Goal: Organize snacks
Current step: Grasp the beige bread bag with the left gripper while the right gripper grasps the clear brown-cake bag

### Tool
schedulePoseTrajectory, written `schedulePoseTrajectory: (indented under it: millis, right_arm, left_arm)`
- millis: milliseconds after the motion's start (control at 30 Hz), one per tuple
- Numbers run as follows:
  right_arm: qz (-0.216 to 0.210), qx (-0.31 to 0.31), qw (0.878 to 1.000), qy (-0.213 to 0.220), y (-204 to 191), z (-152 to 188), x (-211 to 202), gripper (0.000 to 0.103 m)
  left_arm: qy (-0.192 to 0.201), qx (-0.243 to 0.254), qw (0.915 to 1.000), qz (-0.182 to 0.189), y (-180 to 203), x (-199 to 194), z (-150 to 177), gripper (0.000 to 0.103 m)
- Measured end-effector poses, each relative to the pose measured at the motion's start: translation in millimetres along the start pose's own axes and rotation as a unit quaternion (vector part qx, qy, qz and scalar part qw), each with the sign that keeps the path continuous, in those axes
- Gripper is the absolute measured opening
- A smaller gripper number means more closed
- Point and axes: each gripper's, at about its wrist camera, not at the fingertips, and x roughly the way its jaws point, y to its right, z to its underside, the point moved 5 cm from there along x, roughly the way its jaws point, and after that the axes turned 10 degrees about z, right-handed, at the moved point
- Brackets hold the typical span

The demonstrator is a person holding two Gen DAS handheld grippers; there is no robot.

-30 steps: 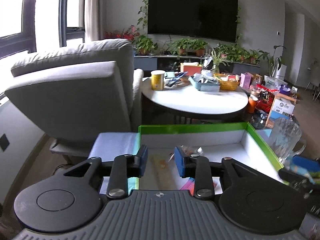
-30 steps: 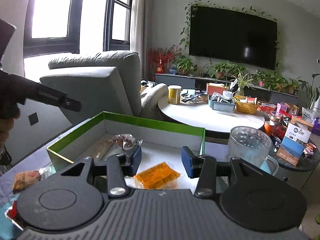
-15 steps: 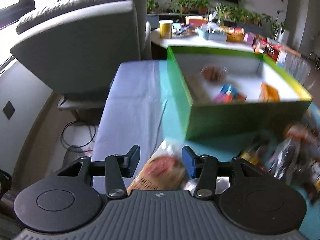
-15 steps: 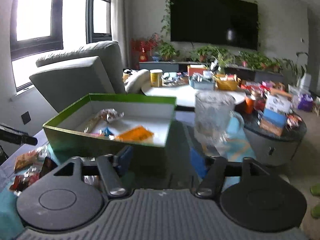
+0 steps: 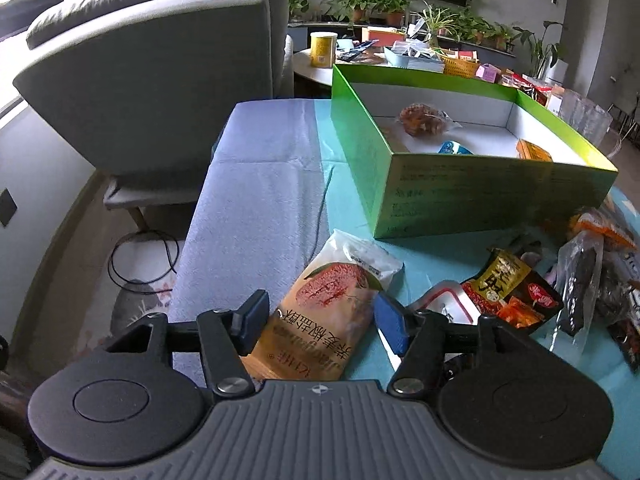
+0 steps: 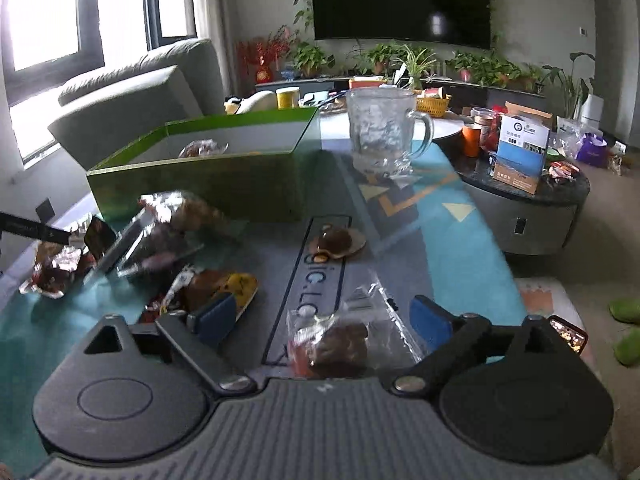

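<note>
A green box (image 5: 460,196) with a white inside stands on the table and holds several snacks, among them a brown bun in clear wrap (image 5: 424,118). My left gripper (image 5: 320,318) hangs over a tan snack packet with a pink picture (image 5: 324,312); its jaws are opening, the packet lies between them and the pads do not press it. My right gripper (image 6: 324,318) is open above a clear-wrapped dark snack (image 6: 340,344) on the table. The green box (image 6: 200,184) stands beyond it to the left.
Loose snack packets (image 5: 520,292) lie right of the tan packet, and more packets (image 6: 120,248) sit before the box. A glass mug (image 6: 384,132) stands right of the box. A grey armchair (image 5: 160,80) is at the left; a round table (image 5: 316,68) with clutter stands behind.
Both grippers left the box and came down over the loose snacks in front of it. The left jaws spread wider over the tan packet. The right gripper swung right, over the clear-wrapped snack.
</note>
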Motion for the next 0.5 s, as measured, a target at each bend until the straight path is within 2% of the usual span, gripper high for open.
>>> schedulePoseTrajectory:
  millis: [300,500]
  right_arm:
    - [0.028,-0.057,0.998,-0.004,-4.1,17.5,4.6,0.045]
    - [0.032,-0.05,0.998,-0.015,2.3,20.4,12.4,0.045]
  left_arm:
    - [0.01,0.012,0.9999,-0.003,-0.3,-0.6,5.0,0.057]
    - [0.008,0.015,0.9998,0.005,-1.3,0.7,3.8,0.056]
